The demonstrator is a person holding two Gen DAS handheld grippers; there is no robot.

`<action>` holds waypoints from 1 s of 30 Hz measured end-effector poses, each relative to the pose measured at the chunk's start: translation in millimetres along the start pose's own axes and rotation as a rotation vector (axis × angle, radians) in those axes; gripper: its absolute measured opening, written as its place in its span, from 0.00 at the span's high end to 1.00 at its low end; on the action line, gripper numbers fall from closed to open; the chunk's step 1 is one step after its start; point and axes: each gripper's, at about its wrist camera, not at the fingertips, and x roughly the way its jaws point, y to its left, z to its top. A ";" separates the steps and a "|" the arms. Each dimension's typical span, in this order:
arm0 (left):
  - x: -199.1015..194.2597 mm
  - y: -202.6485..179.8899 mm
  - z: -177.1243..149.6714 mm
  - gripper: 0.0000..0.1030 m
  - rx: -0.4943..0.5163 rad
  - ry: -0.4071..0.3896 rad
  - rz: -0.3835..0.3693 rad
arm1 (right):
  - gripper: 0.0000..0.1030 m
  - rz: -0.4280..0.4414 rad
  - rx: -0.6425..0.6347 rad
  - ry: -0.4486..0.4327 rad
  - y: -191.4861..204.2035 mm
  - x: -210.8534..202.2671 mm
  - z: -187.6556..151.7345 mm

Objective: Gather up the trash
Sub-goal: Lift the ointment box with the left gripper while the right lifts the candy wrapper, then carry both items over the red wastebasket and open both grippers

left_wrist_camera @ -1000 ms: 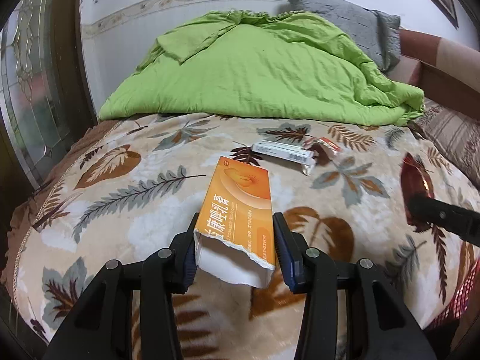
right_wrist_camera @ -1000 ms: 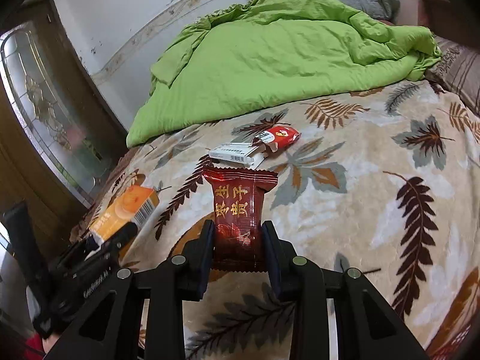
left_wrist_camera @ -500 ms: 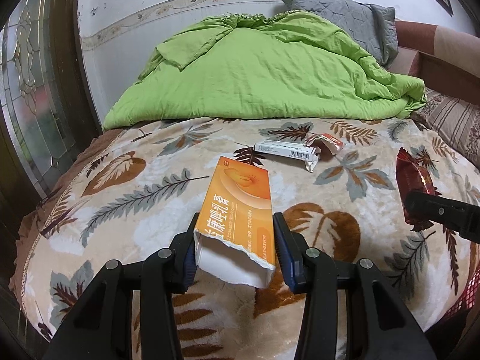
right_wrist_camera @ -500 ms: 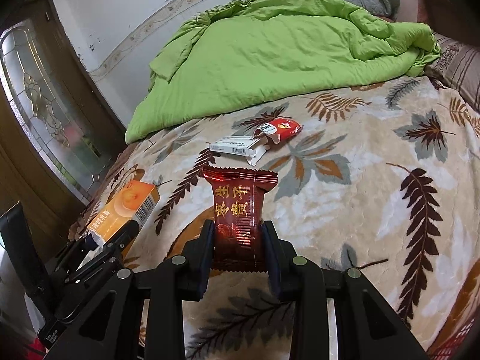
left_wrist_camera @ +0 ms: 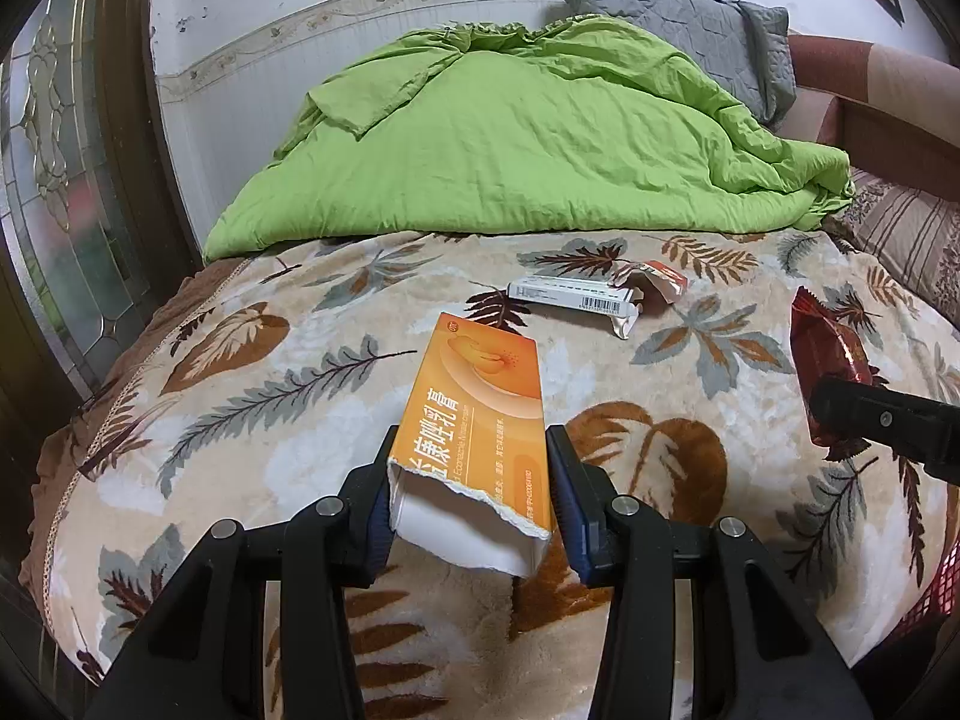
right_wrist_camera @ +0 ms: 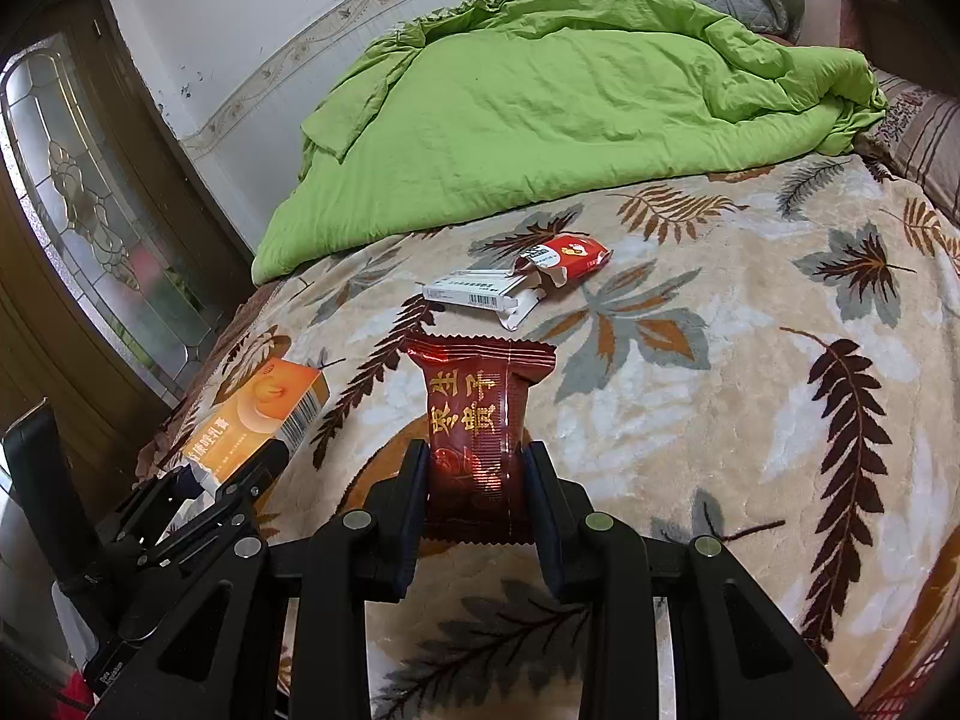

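Note:
My left gripper (left_wrist_camera: 471,480) is shut on a torn orange carton (left_wrist_camera: 480,414) and holds it above the leaf-patterned blanket (left_wrist_camera: 252,396). My right gripper (right_wrist_camera: 477,480) is shut on a dark red snack wrapper (right_wrist_camera: 477,414), also held above the blanket. The wrapper also shows at the right of the left wrist view (left_wrist_camera: 825,360), and the orange carton at the left of the right wrist view (right_wrist_camera: 264,420). A white box (right_wrist_camera: 474,294) and a small red packet (right_wrist_camera: 567,258) lie on the blanket further back, touching each other.
A crumpled green duvet (left_wrist_camera: 510,144) is piled at the back of the bed, with a grey pillow (left_wrist_camera: 690,24) behind it. A glass-panelled wooden door (left_wrist_camera: 54,180) stands at the left. A striped pillow (left_wrist_camera: 912,240) lies at the far right.
Both grippers have drawn back and risen from the bed, each still holding its item. The white box and red packet have not moved.

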 end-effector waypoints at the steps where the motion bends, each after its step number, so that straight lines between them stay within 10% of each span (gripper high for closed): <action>1: 0.0 -0.2 0.0 0.57 0.000 0.000 0.000 | 0.67 0.001 0.001 0.000 0.0 -0.1 0.0; 30: -0.2 -8.9 1.3 0.57 0.000 -0.001 -0.042 | 0.67 0.018 0.031 -0.036 -4.7 -20.8 3.3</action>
